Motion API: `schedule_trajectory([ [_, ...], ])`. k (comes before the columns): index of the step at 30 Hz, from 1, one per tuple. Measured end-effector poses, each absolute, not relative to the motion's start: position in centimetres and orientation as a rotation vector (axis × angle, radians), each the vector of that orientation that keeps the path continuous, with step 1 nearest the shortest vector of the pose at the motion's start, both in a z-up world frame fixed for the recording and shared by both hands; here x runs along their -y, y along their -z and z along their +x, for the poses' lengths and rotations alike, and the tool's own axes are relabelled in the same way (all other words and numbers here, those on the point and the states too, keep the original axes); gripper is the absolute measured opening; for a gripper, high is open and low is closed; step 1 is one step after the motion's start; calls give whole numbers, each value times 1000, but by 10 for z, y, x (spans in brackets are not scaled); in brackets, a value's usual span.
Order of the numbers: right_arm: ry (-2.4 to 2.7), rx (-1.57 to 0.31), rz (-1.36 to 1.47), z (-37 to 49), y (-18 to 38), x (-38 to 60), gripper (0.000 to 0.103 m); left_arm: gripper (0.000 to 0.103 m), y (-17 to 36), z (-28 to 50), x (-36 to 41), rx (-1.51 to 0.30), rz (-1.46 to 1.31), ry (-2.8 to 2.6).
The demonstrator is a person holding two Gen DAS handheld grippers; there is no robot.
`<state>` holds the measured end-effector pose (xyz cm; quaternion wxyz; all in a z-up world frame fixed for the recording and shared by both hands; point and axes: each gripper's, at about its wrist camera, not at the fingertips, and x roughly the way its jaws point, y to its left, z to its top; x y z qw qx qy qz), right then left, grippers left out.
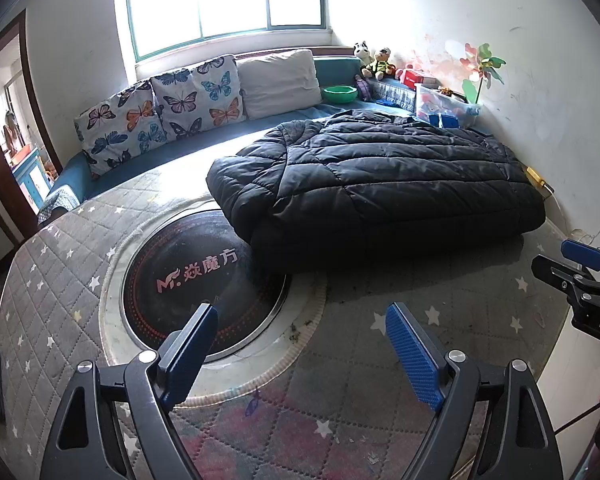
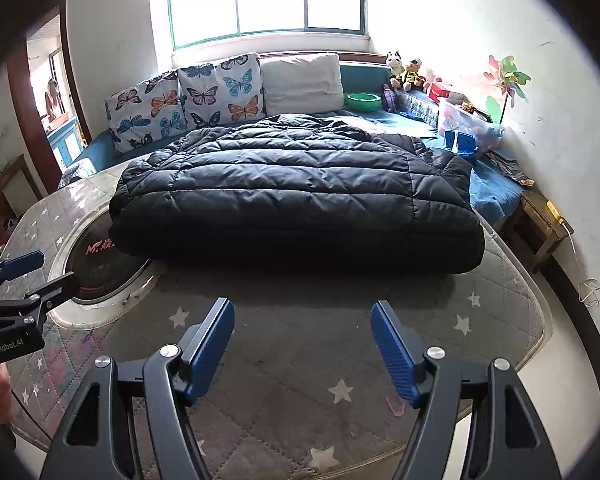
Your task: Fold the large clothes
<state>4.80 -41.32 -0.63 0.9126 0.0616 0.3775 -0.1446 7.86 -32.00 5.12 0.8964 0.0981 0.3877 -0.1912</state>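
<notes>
Left hand-held gripper (image 1: 300,354): jaws spread wide, blue pads apart, nothing between them, hovering over the quilted cover.
Right hand-held gripper (image 2: 302,350): also wide open and empty, held above the near edge of the surface (image 2: 512,312).
Gripper to gripper: side by side; the right one pokes in at the far right of the left wrist view, and the left one shows at the far left edge of the right wrist view.
Puffer jacket (image 2: 296,196): black, quilted, lying in a thick folded bundle straight ahead of the right hand-held gripper, well clear of its fingertips; from the left hand-held gripper it sits ahead and off to the right.
Round inset panel (image 1: 204,280): dark disc with red lettering set into the surface, right ahead of the left hand-held gripper's left finger; the jacket's near-left corner overlaps its rim.
Cover: grey with white stars, bare between both grippers and the jacket.
Beyond the jacket: a blue bench seat with butterfly cushions (image 2: 184,100), a white cushion (image 2: 302,82), a green bowl (image 2: 363,101) and soft toys (image 2: 404,70) further right.
Far right: a clear toy bin (image 2: 466,120) and a paper pinwheel (image 2: 508,78) against the wall.
</notes>
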Motion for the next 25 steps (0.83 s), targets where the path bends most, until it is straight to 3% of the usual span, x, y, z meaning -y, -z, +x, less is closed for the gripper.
schedule_trajectory([
  [25, 286, -781, 117, 55, 9, 414, 78, 92, -47, 82, 316, -808, 183, 403],
])
